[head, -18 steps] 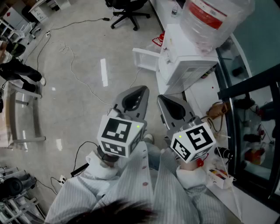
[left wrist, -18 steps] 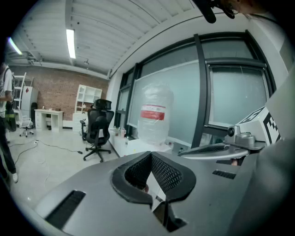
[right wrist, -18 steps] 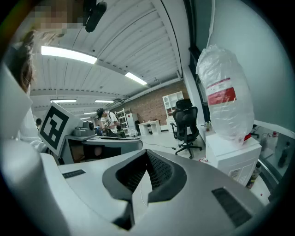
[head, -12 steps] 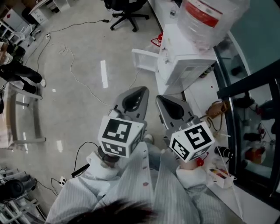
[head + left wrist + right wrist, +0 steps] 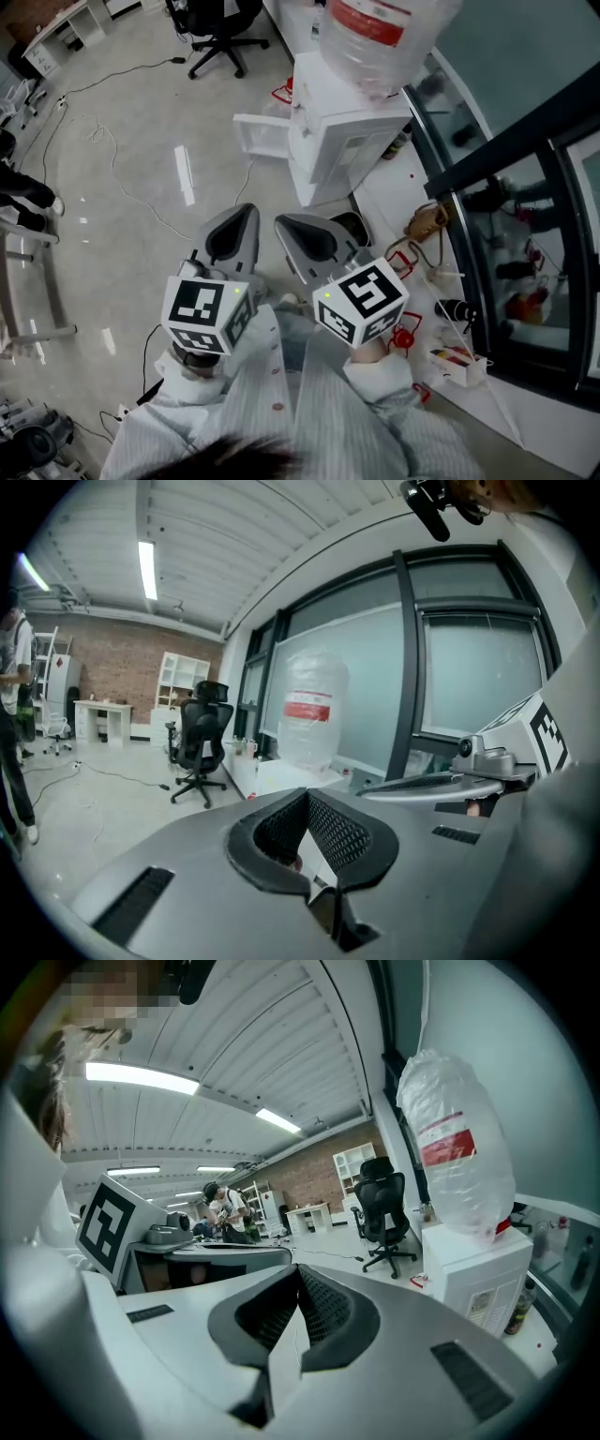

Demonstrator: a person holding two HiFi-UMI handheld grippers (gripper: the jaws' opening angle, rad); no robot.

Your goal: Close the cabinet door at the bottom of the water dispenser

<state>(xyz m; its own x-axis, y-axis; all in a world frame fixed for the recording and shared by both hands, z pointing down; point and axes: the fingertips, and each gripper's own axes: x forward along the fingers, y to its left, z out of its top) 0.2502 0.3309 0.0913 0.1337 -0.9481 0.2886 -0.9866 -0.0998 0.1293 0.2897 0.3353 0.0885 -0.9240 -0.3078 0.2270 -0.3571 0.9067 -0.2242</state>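
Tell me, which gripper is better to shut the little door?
Left, probably. The open door sticks out left of the dispenser, almost straight ahead of the left gripper. The right gripper points more at the dispenser itself. Both are shut and empty.

A glossy pale-grey floor [image 5: 141, 244] carries everything. The white water dispenser [image 5: 342, 141] stands on it, just beside a raised white ledge [image 5: 394, 192] that runs along the window; its cabinet door [image 5: 262, 136] at the bottom is swung open over the floor. Farther off stands a black office chair [image 5: 214, 19] on its star base. A thin white cable [image 5: 117, 178] snakes loosely across the open floor, and a black cable [image 5: 141, 70] runs toward the chair. On the ledge lies a brown bag [image 5: 427, 222] — near it, small red items too small to tell.
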